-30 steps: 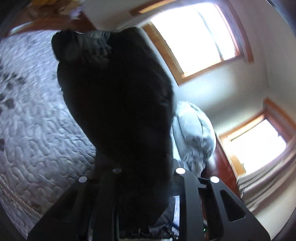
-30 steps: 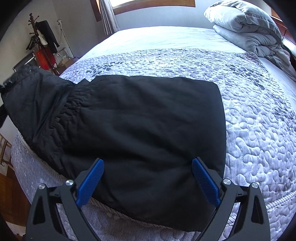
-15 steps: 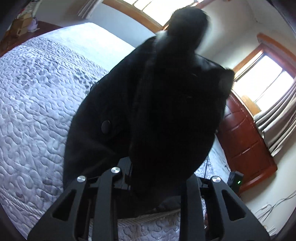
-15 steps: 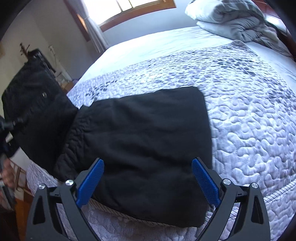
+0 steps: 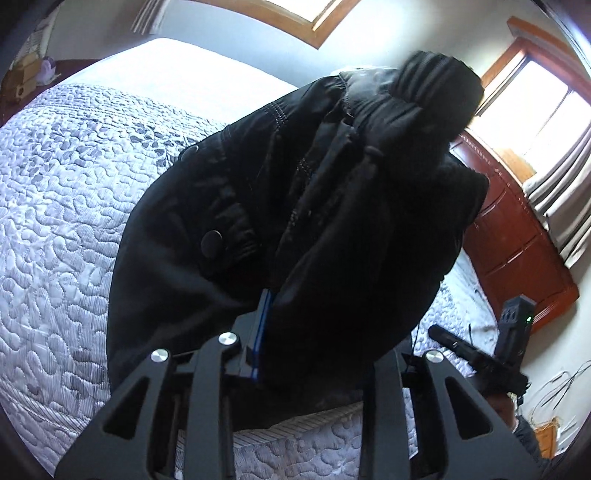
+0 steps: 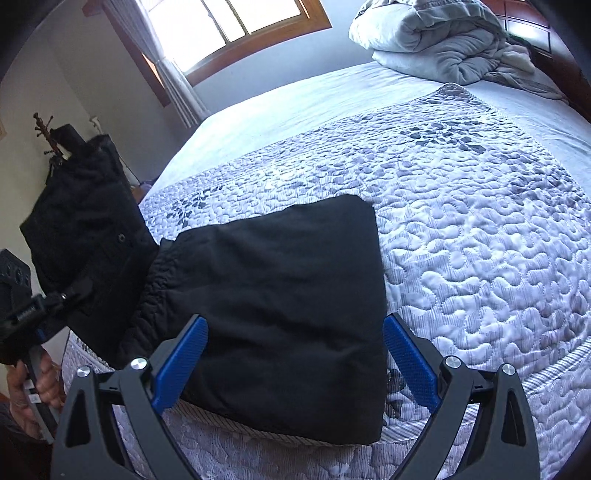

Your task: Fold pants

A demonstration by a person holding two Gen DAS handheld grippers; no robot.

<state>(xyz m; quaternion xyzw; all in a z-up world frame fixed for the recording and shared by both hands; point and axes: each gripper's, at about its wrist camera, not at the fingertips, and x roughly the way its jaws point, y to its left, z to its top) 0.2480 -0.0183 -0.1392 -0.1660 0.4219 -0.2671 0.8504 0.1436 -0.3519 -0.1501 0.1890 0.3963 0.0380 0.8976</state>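
Black pants lie half folded on the quilted bedspread, at the bed's near edge, folded slab flat with its lower hem drooping slightly over the mattress side. The waistband end is off the bed, lifted upright left of the slab; a dark button shows on it. Left tongs have that raised fabric between the jaws, which have just been opening a bit; blue pad sits against the cloth on one side, the other finger is buried under fabric, so grip looks intact but I can't confirm both pads press. From the right wrist view the left tongs sit left of the slab, with a hand on the handle below them. Right tongs gape wide, empty, blue pads straddling the slab's near part from above; contact with the cloth not discernible. Rumpled grey duvet is piled at the far right end of the bed, window behind the far side of the bed, coat stand left of the bed behind the raised waistband, red-brown dresser right of the bed in the left wrist view.
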